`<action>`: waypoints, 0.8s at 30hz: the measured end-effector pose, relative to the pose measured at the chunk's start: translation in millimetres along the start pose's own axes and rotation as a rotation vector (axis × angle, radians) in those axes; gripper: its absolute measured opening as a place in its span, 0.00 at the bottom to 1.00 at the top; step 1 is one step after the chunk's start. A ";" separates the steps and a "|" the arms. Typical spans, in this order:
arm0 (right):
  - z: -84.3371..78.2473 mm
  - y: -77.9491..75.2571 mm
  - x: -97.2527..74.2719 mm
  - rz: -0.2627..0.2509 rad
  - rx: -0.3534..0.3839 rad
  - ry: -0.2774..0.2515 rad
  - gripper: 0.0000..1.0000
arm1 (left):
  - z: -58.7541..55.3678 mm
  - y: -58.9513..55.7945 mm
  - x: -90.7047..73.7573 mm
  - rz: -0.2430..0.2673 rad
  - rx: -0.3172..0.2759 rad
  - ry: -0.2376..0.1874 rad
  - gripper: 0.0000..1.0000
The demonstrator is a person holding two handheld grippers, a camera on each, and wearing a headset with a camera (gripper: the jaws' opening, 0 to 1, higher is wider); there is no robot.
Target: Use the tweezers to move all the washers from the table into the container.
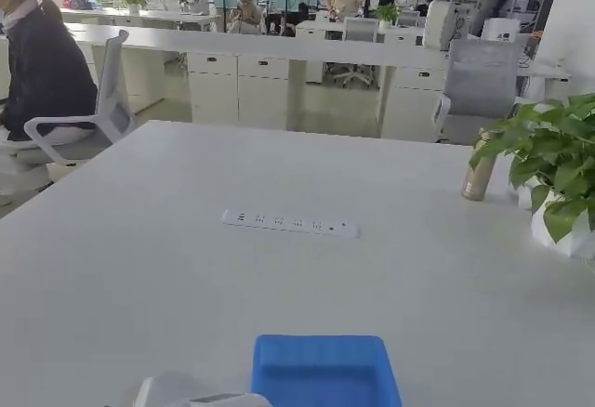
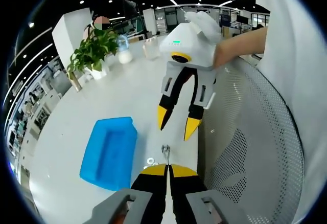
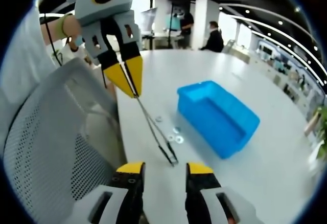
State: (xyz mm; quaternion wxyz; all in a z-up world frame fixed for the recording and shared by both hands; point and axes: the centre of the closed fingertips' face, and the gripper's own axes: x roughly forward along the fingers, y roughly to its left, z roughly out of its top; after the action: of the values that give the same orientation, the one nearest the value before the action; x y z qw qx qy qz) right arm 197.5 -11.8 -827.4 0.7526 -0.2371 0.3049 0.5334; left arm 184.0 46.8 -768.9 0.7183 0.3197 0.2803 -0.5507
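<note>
While the left tool (image 3: 132,87) clenches the tweezers (image 3: 156,129), tips beside washers (image 3: 177,136) on the table (image 3: 153,65), the right tool (image 2: 176,128) hangs released nearby, blue container (image 3: 217,116) ahead of it.

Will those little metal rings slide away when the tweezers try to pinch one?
Probably a bit. The washers look small, flat and shiny on the smooth table, so they may skid. The tweezers look long and thin, so their tips likely flex.

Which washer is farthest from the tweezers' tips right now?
The lone washer lying beside the tweezers partway up their length, nearer the left gripper. The others cluster together close to the tips.
</note>
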 end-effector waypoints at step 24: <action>19.3 8.7 26.3 0.072 -0.144 -0.002 0.15 | 27.6 -18.3 7.6 -0.036 0.166 -0.026 0.00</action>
State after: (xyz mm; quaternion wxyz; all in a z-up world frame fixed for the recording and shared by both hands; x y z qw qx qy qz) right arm 199.7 21.5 -832.9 0.7143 -0.2789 0.2732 0.5809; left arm 169.4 17.4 -759.8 0.6828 0.3660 0.2300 -0.5889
